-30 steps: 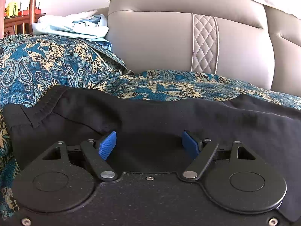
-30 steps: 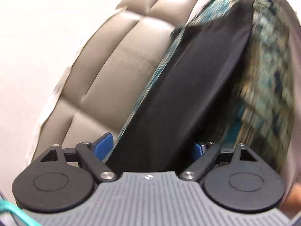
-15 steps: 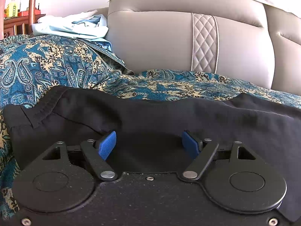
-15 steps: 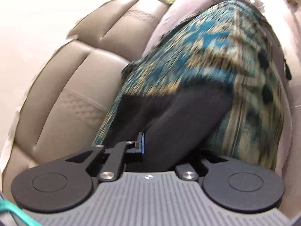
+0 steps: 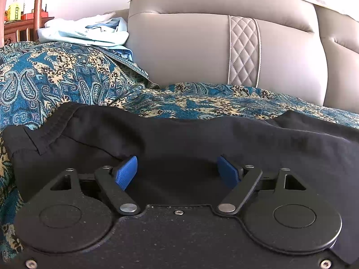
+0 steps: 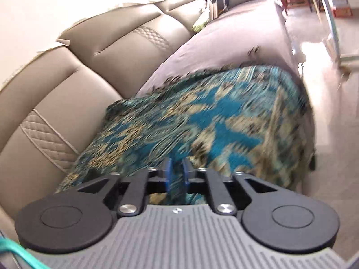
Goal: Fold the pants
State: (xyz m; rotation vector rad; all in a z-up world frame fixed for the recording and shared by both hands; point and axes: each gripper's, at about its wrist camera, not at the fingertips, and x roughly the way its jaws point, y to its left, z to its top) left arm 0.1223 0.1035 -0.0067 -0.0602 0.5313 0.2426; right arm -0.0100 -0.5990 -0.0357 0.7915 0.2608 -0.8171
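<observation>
Black pants (image 5: 179, 139) lie spread across a blue paisley blanket (image 5: 56, 78) on the sofa seat, waistband at the left. My left gripper (image 5: 177, 171) rests low over the pants with its blue pads wide apart, open, the cloth lying under and between them without being pinched. In the blurred right wrist view my right gripper (image 6: 176, 174) hovers over the blanket (image 6: 202, 116). Its pads stand a narrow gap apart, its jaws are opening, and nothing is between them. No pants show in that view.
A grey leather sofa backrest (image 5: 179, 44) rises just behind the pants. A heap of light blue clothes (image 5: 85, 33) sits at the back left. To the right the blanket ends on a grey seat cover (image 6: 224, 40), with pale floor (image 6: 332, 89) beyond.
The right gripper closed on the black pants, then swung away to the right over the blanket with nothing in it. The left gripper and the pants before it stayed still.
</observation>
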